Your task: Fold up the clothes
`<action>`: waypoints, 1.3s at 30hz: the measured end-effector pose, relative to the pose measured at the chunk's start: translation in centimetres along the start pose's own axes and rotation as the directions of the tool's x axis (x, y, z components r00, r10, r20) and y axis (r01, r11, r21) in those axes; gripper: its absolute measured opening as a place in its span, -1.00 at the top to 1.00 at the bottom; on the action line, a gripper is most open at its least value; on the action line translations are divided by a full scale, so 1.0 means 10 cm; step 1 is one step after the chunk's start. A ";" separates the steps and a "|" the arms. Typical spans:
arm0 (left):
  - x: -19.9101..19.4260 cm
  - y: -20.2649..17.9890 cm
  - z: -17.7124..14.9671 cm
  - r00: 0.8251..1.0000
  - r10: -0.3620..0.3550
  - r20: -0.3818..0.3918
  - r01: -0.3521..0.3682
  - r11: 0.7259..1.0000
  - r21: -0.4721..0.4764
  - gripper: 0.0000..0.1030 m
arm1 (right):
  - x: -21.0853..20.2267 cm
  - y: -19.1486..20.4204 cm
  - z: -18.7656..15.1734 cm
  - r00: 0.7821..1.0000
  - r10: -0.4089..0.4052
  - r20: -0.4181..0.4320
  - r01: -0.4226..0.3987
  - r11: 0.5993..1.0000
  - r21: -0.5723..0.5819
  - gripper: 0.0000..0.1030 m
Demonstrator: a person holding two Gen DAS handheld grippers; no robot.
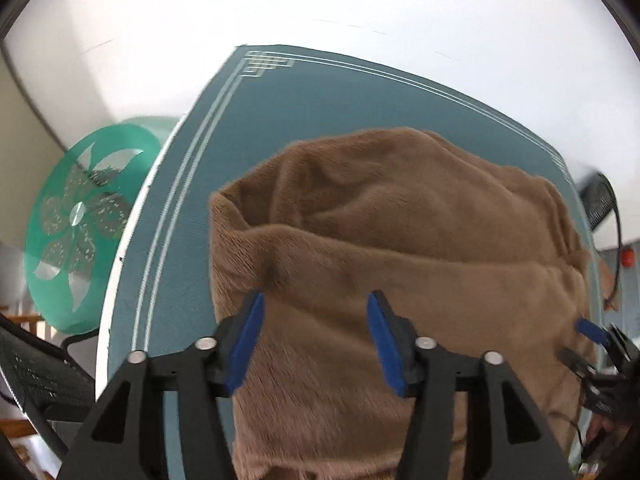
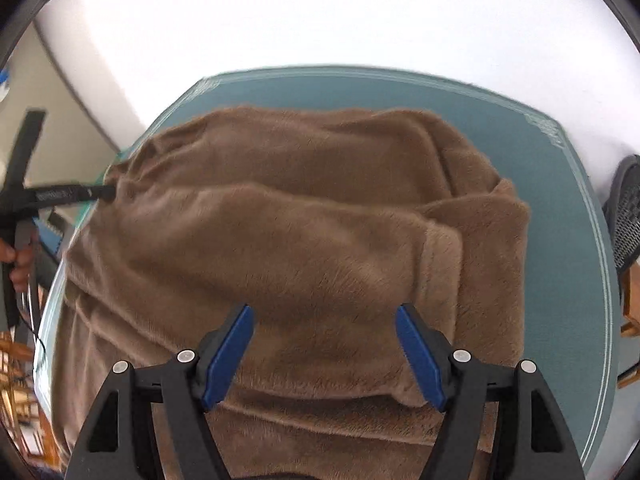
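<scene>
A brown fleece garment (image 1: 400, 248) lies in thick folds on a teal mat (image 1: 280, 112). My left gripper (image 1: 316, 304) is open, its blue pads just above the garment's left part, holding nothing. In the right wrist view the same garment (image 2: 300, 208) covers most of the mat (image 2: 560, 240). My right gripper (image 2: 324, 316) is open over the near fold, empty. The right gripper's blue tip also shows in the left wrist view (image 1: 592, 330) at the garment's right edge. The left gripper shows in the right wrist view (image 2: 60, 196) at the garment's left edge.
A green round fan (image 1: 80, 224) stands left of the table. A black mesh chair (image 1: 600, 200) is at the far right, also seen in the right wrist view (image 2: 628, 216). A white wall lies behind the table. Wooden furniture (image 2: 16, 360) is at the lower left.
</scene>
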State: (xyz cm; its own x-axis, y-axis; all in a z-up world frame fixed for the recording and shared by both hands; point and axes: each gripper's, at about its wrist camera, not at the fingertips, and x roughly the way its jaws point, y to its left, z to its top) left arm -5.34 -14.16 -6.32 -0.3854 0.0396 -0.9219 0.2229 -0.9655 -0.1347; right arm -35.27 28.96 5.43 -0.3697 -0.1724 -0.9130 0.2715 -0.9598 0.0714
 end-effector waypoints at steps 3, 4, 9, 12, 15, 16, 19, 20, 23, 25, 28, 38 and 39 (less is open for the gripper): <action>0.11 -0.12 -0.18 0.999 0.018 -0.032 -0.015 0.997 0.078 -0.44 | 0.19 0.04 -0.07 0.998 -0.026 -0.055 0.024 0.999 -0.031 -0.55; 0.20 -0.15 -0.19 0.998 0.038 -0.053 -0.033 0.995 0.096 -0.45 | 0.22 0.07 -0.07 0.998 -0.035 -0.046 0.033 0.998 -0.047 -0.57; 0.35 -0.12 -0.25 0.995 0.075 -0.064 -0.068 0.992 0.105 -0.54 | 0.27 0.14 0.01 0.996 -0.062 -0.071 0.057 0.996 -0.065 -0.63; 0.19 -0.12 -0.20 0.997 0.070 -0.027 -0.067 0.993 0.101 -0.55 | 0.09 0.11 -0.02 0.998 -0.043 -0.046 0.041 0.998 -0.036 -0.63; -0.03 -0.20 -0.26 0.999 0.043 0.024 -0.046 0.988 0.150 -0.55 | -0.07 0.07 -0.10 0.998 -0.050 -0.031 0.049 0.999 -0.024 -0.63; -0.05 -0.23 -0.29 0.999 0.034 0.028 -0.038 0.984 0.171 -0.55 | -0.04 0.05 -0.12 0.997 -0.057 -0.043 0.056 0.998 -0.024 -0.63; 0.05 -0.36 -0.46 0.999 0.042 -0.019 -0.036 0.971 0.235 -0.56 | 0.04 0.01 -0.17 0.994 -0.078 -0.081 0.076 0.997 -0.025 -0.63; 0.15 -0.37 -0.51 0.997 0.067 -0.039 -0.055 0.968 0.246 -0.56 | 0.12 0.00 -0.20 0.990 -0.087 -0.111 0.085 0.996 -0.023 -0.63; 0.27 -0.36 -0.55 0.996 0.086 -0.033 -0.076 0.969 0.235 -0.62 | 0.28 -0.07 -0.25 0.987 -0.086 -0.139 0.085 0.996 -0.014 -0.76; 0.29 -0.35 -0.51 0.996 0.083 -0.036 -0.074 0.974 0.216 -0.62 | 0.29 -0.08 -0.24 0.988 -0.089 -0.128 0.087 0.996 -0.017 -0.78; 0.24 -0.34 -0.45 0.995 0.091 -0.051 -0.080 0.979 0.185 -0.63 | 0.29 -0.09 -0.23 0.988 -0.085 -0.131 0.083 0.996 -0.021 -0.78; -0.34 -0.30 -1.04 0.986 0.167 -0.020 -0.166 0.984 0.065 -0.63 | -0.52 -0.21 -0.43 0.999 0.005 0.032 -0.002 0.996 -0.085 -0.78; -0.44 -0.30 -1.21 0.985 0.171 -0.027 -0.170 0.984 0.053 -0.63 | -0.64 -0.22 -0.49 0.998 0.013 0.053 -0.008 0.996 -0.088 -0.78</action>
State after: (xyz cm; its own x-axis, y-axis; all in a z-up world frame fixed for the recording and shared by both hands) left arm 6.46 -8.31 -6.28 -0.3170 -0.1194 -0.9409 0.2370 -0.9706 0.0433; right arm -29.20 33.27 9.16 -0.4131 -0.1963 -0.8893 0.3518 -0.9351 0.0429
